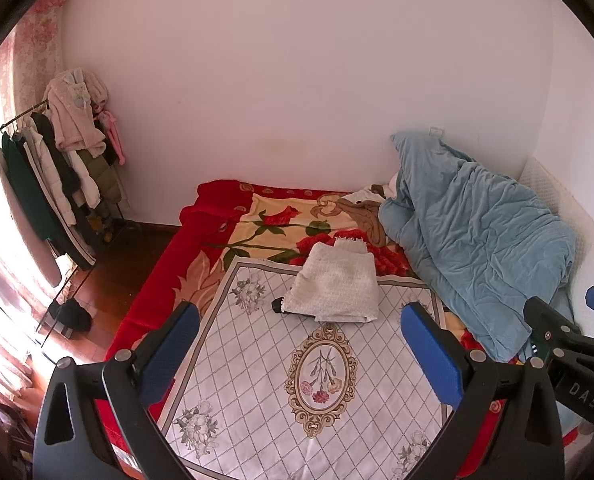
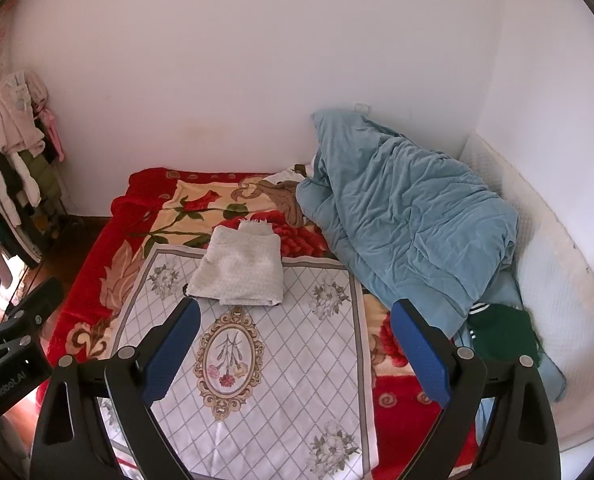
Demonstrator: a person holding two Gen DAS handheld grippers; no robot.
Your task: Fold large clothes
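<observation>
White folded garment (image 1: 337,286) on cloth (image 1: 257,360) | blue quilt (image 1: 473,248) beside | both hand-held grippers (image 1: 301,356) (image 2: 297,354) spread

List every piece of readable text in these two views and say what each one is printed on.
"DAS": white letters on the black body of the right claw, seen at the right edge of the left wrist view; the word seems cut off by the frame.
"GenRobot.AI": white letters on the black body of the left claw, seen at the left edge of the right wrist view.
No other text shows; the patterned cloth carries only ornament.
</observation>
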